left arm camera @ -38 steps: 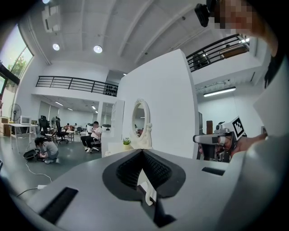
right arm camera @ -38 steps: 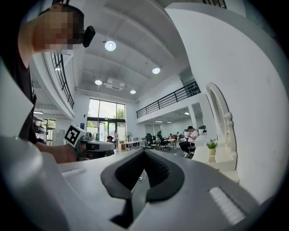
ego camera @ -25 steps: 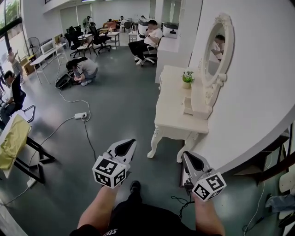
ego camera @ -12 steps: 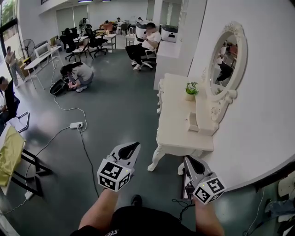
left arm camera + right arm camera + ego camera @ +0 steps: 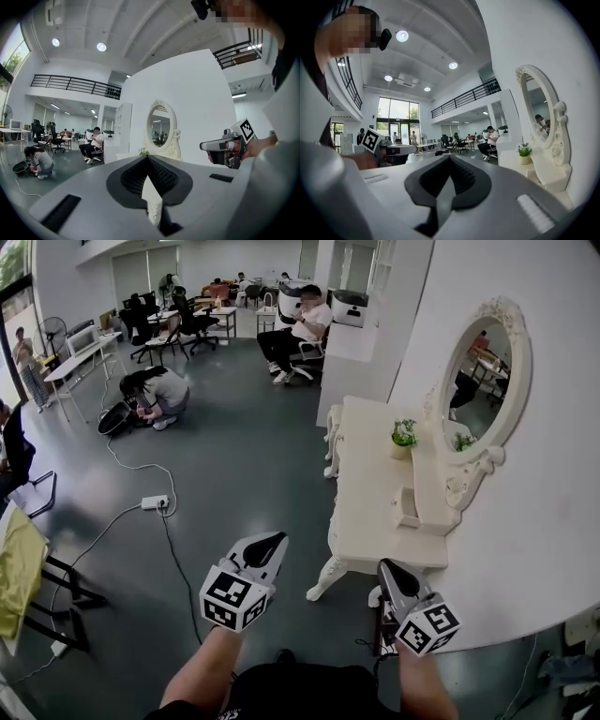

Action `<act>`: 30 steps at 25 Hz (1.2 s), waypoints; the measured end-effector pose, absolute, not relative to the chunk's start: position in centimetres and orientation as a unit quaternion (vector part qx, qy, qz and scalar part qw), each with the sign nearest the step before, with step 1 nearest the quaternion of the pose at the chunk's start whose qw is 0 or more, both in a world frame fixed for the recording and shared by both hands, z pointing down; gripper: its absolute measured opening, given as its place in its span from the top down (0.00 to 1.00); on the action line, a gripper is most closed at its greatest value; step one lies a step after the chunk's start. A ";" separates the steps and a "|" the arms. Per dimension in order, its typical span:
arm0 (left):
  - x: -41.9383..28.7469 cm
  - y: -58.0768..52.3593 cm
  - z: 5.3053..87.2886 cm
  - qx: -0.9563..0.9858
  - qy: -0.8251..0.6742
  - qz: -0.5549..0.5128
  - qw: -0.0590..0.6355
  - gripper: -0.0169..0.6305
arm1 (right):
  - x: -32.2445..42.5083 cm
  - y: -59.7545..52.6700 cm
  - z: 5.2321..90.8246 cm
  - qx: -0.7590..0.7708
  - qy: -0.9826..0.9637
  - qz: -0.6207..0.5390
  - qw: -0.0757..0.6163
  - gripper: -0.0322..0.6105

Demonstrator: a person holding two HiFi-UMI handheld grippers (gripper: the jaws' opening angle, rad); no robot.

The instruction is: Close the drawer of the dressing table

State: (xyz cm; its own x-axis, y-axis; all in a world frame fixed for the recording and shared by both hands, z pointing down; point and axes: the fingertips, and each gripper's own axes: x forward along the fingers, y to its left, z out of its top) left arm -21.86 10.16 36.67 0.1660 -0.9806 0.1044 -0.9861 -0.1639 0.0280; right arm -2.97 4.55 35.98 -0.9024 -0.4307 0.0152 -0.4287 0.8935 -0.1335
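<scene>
**While the drawer stands out, we hold both grippers closed**

Because bare floor (image 5: 244, 446) fills the left of the head view, we note little there: a crouching person (image 5: 159, 390) in the upper left and a power strip (image 5: 155, 502) with its cable (image 5: 178, 540) at middle left. Low and left of centre is our left gripper (image 5: 267, 545), jaws pressed together with nothing between them, as its own view confirms. Right of it, at centre right, stands the white dressing table (image 5: 370, 512) on slender curved legs (image 5: 326, 576). Our right gripper (image 5: 389, 576) sits at the lower right, just under the table's near end in the frame, jaws likewise together and empty. Further right on the tabletop are a small potted plant (image 5: 404, 435) and, below it in the frame, what we take for the drawer (image 5: 406, 509): a small box pulled out of the low shelf (image 5: 436, 507) under the oval mirror (image 5: 487, 381) at the right.

We judge the drawer light and rigid, painted wood that should slide easily yet may bind if pushed off-centre. We would not grasp it; closed tips set against the middle of its front face should do, pressed gently rightward in the frame, since the table looks light on its legs and the plant and mirror could rattle.
</scene>
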 end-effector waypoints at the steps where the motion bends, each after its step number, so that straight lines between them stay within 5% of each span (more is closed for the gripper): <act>1: -22.2 9.8 36.8 0.764 -0.643 0.033 0.045 0.97 | -3.5 4.3 36.0 -0.221 0.973 -0.068 0.007 0.93; 16: -23.9 3.7 38.6 0.769 -0.634 0.044 0.069 0.97 | -5.8 -1.7 37.7 -0.222 0.971 -0.092 -0.004 0.93; 30: -21.5 -14.8 38.3 0.780 -0.618 0.057 0.079 0.97 | -3.9 -19.6 37.7 -0.230 0.967 -0.108 0.017 0.93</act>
State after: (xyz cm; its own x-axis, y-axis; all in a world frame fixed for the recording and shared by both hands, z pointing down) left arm -21.54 -14.77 38.27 0.2306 -0.9552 0.1855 -0.9730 -0.2247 0.0528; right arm -3.87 -19.60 37.74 -0.8935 -0.4488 0.0166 -0.4414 0.8708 -0.2163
